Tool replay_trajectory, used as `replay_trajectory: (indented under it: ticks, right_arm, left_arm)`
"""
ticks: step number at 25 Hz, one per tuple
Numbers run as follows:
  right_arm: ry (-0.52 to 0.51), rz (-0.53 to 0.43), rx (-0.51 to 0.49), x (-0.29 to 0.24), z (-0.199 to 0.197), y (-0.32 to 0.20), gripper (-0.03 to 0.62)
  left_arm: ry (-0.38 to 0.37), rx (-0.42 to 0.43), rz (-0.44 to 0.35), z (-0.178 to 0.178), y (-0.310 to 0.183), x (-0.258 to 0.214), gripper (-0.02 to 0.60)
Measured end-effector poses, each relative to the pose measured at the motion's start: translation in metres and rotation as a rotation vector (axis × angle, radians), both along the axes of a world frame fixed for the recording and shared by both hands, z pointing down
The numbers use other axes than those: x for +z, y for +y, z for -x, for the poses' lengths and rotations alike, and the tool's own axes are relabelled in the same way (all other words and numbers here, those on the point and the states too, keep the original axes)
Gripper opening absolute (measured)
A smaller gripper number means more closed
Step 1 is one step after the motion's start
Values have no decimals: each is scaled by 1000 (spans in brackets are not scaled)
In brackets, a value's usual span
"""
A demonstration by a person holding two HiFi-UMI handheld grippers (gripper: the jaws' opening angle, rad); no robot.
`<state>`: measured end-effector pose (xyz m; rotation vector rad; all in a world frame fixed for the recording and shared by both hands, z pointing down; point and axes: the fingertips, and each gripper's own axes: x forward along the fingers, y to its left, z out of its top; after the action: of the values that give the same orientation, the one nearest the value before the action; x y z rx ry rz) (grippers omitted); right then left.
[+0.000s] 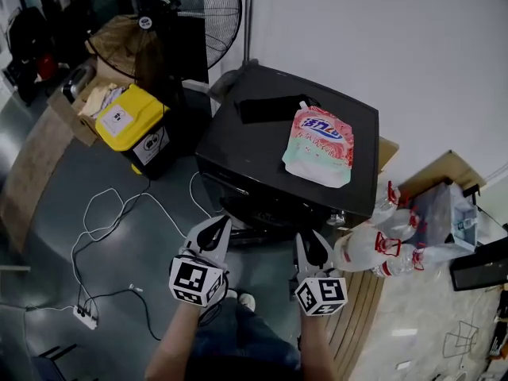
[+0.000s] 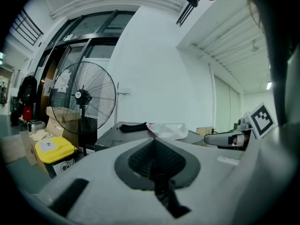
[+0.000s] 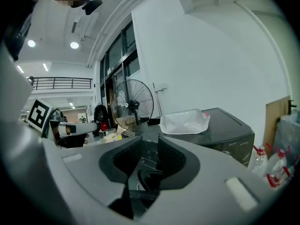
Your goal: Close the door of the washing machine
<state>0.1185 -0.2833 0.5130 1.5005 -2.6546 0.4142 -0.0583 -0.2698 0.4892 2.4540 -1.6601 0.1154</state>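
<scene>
Right up close, two forearms reach out side by side, both tools pointing almost level toward the far side. Left hand-held gripper: jaws together, nothing held. Right hand-held gripper: jaws apart, empty. The black washing machine stands just beyond their tips, with a pink-and-green pouch lying on top.

Grey floor, white wall, black standing fan.

Workshop-like hall: pedestal fan, cartons, floor cables
</scene>
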Motion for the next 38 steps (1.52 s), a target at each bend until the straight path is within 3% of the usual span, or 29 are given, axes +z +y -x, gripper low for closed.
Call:
replay_trajectory:
  ticks: [7, 12, 18, 23, 31, 38]
  right_arm:
    - [215, 6, -209, 20, 29, -6, 106]
    - [394, 24, -446, 44, 51, -2, 106]
    - [702, 11, -785, 98, 83, 17, 106]
    - [931, 31, -991, 154, 91, 27, 110]
    - [1183, 60, -1137, 213, 90, 20, 114]
    - [1235, 88, -1184, 224, 90, 19, 118]
  left_arm:
    - [12, 6, 10, 12, -9, 3, 5]
    - [21, -12, 46, 19, -3, 19, 5]
    - [38, -41, 92, 26, 11, 40, 5]
    - [61, -51, 129, 26, 23, 61, 5]
    - [73, -55, 159, 23, 26, 75, 5]
    - [72, -51, 162, 22, 22, 75, 6]
